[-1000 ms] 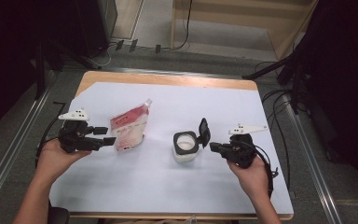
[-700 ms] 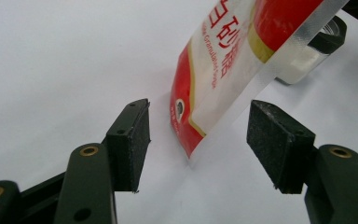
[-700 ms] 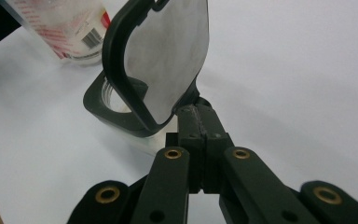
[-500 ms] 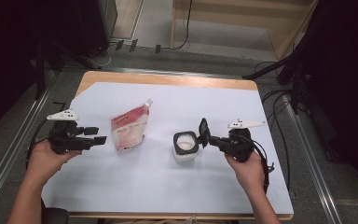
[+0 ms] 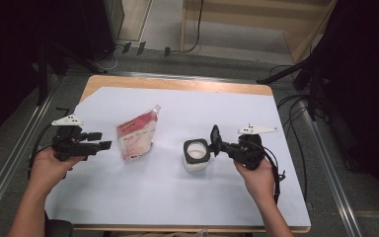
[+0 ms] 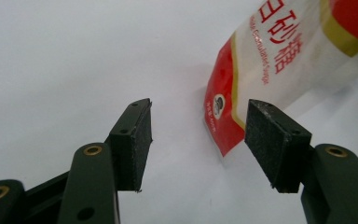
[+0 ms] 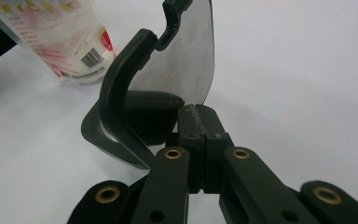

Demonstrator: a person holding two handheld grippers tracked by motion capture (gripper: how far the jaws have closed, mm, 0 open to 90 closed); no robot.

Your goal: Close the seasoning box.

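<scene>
A red and white sugar pouch (image 5: 137,139) lies on the white sheet, left of centre. My left gripper (image 5: 104,139) is held a short way to its left, open, with nothing between the pads. In the left gripper view the pouch's bottom corner (image 6: 242,102) lies just beyond the open left gripper (image 6: 198,135). A white jar (image 5: 196,160) with a black rim stands at centre, its flip lid (image 5: 214,136) raised upright. My right gripper (image 5: 218,145) is shut on the lid's lower edge. In the right gripper view the lid (image 7: 186,56) rises from the pinched right gripper (image 7: 199,112), with the pouch (image 7: 60,42) behind.
The white sheet (image 5: 177,197) covers a wooden table (image 5: 177,85) with metal rails along both sides. Cables (image 5: 301,113) trail off the right edge. Dark equipment and a wooden frame stand beyond the far edge.
My left gripper has drawn back to the left, away from the pouch, which stays lying where it was. The right gripper, the jar and its lid have hardly moved.
</scene>
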